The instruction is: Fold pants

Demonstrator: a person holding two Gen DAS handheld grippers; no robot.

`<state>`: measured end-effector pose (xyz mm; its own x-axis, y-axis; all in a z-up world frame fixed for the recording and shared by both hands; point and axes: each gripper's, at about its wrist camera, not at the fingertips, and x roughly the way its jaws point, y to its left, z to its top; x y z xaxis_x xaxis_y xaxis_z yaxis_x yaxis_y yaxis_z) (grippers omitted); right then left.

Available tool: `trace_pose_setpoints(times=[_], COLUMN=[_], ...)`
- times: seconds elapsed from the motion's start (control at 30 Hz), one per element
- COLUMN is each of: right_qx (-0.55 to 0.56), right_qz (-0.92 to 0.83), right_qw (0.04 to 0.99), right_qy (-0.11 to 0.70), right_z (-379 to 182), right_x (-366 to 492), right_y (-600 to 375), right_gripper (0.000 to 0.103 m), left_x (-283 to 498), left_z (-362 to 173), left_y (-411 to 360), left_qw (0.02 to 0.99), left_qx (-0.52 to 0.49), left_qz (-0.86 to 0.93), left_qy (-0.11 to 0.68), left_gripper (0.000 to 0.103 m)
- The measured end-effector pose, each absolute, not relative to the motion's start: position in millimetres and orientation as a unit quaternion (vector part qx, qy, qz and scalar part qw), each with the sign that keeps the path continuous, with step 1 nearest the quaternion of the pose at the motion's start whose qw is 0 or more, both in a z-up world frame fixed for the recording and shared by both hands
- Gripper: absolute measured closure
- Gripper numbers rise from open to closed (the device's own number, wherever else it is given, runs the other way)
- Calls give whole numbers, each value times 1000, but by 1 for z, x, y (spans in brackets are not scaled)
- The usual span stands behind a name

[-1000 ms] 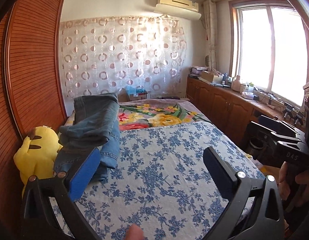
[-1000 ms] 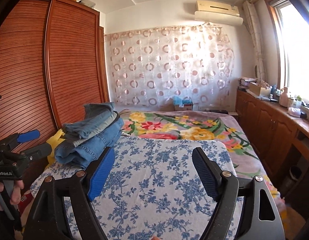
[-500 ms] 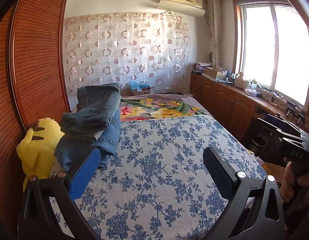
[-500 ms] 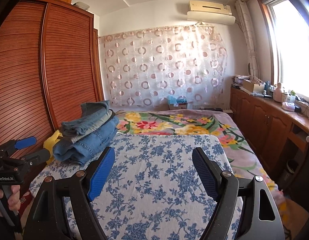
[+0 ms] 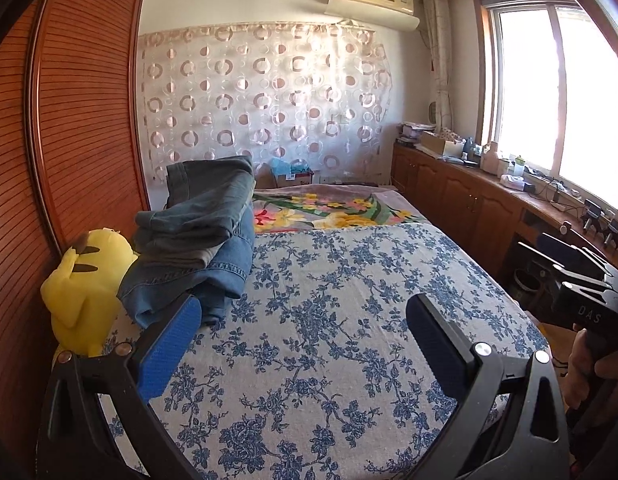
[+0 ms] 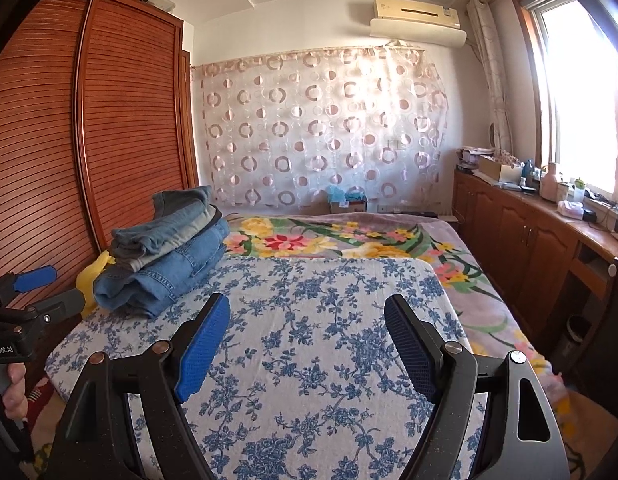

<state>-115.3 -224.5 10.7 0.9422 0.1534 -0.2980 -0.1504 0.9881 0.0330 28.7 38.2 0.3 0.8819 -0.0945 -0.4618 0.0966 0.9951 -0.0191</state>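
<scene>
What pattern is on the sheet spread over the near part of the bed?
Blue flowers on white sheet; clearest in the right wrist view.

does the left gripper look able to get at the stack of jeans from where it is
Probably yes. The left gripper is open and empty, and the stack of jeans lies just beyond its left finger on the bedspread with nothing between; the yellow plush toy sits off to the side.

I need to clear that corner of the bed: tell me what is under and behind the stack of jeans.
The stack of jeans lies on the blue floral bedspread. A yellow plush toy sits behind it against the wooden wardrobe. Anything under the stack, and the toy's far side, is covered.
</scene>
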Motion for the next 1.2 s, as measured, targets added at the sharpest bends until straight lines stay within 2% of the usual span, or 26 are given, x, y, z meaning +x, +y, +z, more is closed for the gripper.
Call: trace_pose_setpoints(times=[1.2], right_qx=[8], right_qz=[86], right_qw=[985], right_qy=[152], right_z=[13], right_x=[-118], right_y=[-232], right_gripper=[22], left_x=[28], left_z=[-1], left_y=[41], left_qw=[970], left_qx=[0], left_qz=[-47], left_qy=[238], left_gripper=[1])
